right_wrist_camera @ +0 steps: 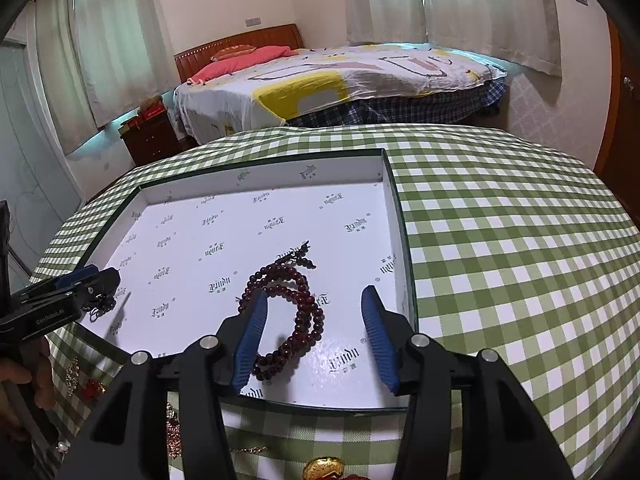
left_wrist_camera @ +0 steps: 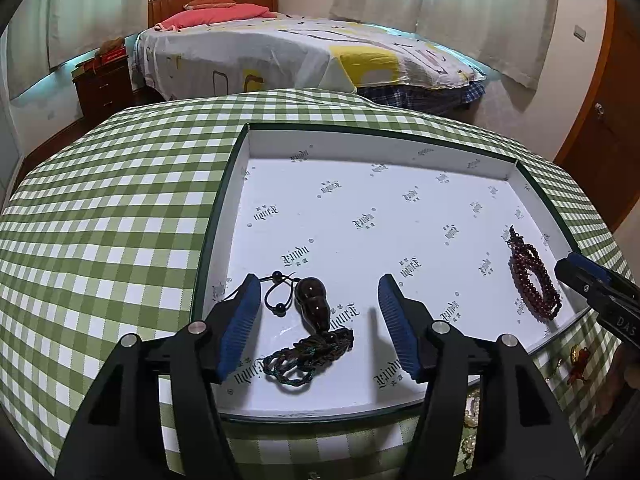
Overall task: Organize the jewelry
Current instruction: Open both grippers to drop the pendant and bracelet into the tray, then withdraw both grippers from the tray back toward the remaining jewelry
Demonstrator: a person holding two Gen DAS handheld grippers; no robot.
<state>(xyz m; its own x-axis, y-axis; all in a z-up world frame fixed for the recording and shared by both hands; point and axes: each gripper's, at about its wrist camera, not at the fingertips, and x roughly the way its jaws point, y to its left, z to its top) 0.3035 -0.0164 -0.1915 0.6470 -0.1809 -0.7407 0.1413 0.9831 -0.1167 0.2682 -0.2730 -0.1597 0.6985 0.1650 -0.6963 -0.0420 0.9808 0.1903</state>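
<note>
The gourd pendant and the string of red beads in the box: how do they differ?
The gourd pendant is one solid dark piece on a braided cord; the bead string is many small red beads looped in coils. The pendant lies between the left gripper's open fingers, the beads between the right gripper's. Both rest loose on the white box floor.

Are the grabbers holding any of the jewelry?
No. The left gripper is open over the gourd pendant; the right gripper is open over the bead bracelet.

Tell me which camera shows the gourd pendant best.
The left wrist view: the gourd pendant lies whole with its cord inside the box, between the open left hand-held gripper. The right wrist view shows only a dark bit at that gripper's tip.
</note>
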